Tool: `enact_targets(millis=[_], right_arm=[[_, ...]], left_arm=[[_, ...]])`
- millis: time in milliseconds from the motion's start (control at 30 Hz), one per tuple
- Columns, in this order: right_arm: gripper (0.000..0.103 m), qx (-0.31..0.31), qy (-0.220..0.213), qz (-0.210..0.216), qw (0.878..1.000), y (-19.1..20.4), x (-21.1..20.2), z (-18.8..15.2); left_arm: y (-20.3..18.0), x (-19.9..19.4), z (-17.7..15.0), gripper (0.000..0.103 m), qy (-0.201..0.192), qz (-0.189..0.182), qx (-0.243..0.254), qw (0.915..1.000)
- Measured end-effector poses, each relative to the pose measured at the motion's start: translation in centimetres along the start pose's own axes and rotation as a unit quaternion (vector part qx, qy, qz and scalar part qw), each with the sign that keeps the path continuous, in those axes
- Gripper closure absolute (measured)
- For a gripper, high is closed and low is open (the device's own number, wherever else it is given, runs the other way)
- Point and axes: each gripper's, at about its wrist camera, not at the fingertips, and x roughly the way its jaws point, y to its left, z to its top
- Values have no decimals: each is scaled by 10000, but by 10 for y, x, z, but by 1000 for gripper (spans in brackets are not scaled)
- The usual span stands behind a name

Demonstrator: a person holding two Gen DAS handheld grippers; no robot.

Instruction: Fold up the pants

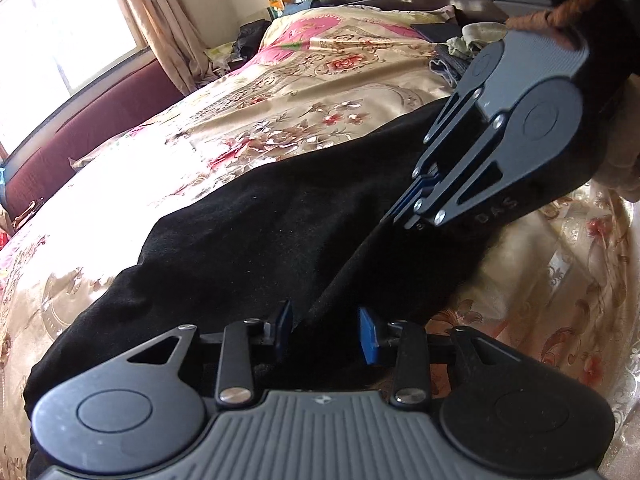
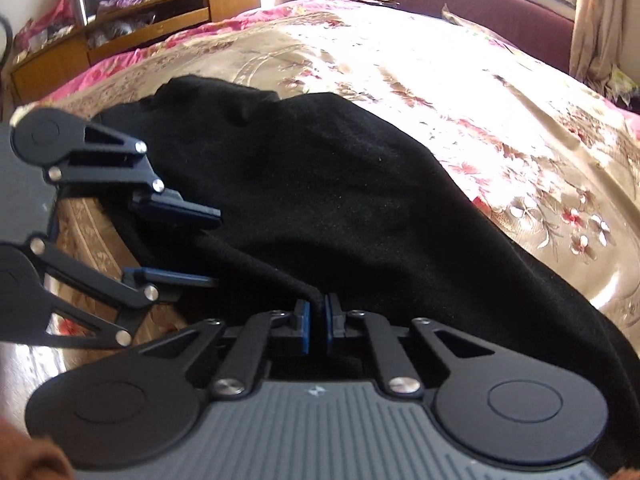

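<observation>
Black pants (image 1: 260, 232) lie spread on a floral bed cover (image 1: 300, 92). In the left wrist view my left gripper (image 1: 326, 332) stands with its blue pads apart, and a raised ridge of the black cloth runs between them without being pinched. My right gripper (image 1: 396, 220) comes in from the upper right, closed on the pants' edge. The right wrist view shows the right gripper (image 2: 318, 316) with its pads together on a fold of the pants (image 2: 340, 200). At the left of that view the left gripper (image 2: 204, 246) is open around the cloth's edge.
The floral bed cover (image 2: 440, 60) extends far beyond the pants. A maroon padded bench (image 1: 80, 132) and a curtain (image 1: 160, 20) stand by the window. Loose clothes (image 1: 460, 52) lie at the bed's far end. A wooden cabinet (image 2: 140, 20) stands beyond the bed.
</observation>
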Motion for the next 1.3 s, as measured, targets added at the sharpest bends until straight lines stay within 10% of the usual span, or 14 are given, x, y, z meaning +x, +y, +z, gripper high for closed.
enact_targets(millis=[167,533,700,1067,1300], right_arm=[[96,-52,-76,103,9999,7,-24,2],[89,-290,403,154,9986,19,-12,-8],[78,-343,215,435,9982,27,-20,16],[70,-1073,325,1189,9866,93,69,103],[60,-1028,103,819,9913,74,79,139]], left_arm=[[4,-11,1,76,-46,-99,-46,9999],[5,-17,-17,70,138,-166,-225,9995],[38,-52,-40,67,31,353,-706,9969],[155,-79,-110,60,-232,2083,-2550,9440],[141,-54,-135,55,513,2025,-1772,9617]])
